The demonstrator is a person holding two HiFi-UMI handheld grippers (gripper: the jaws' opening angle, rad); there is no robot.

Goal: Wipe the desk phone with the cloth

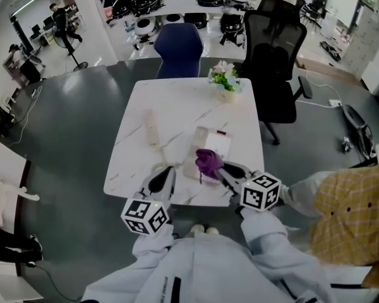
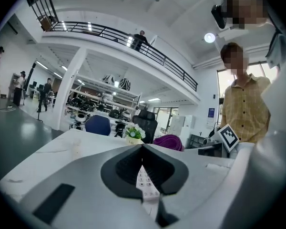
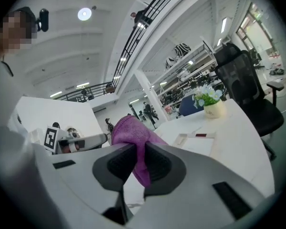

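right gripper (image 1: 222, 171): jaws clamped on purple cloth (image 3: 132, 133) | left gripper (image 1: 166, 177): tips together, nothing held | desk phone (image 1: 216, 142): near-centre of table (image 1: 170, 100), long axis near-to-far | cloth at phone's near-left corner, contact unclear; phone body runs far-right from it | right gripper nearer; judge the stroke goes far along that axis

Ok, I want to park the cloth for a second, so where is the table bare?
Bare: the far left corner of the table, behind the pale handset-like piece, and the stretch between flower pot and desk phone. Crowded: the near edge, where left tool, right tool and cloth crowd the phone.
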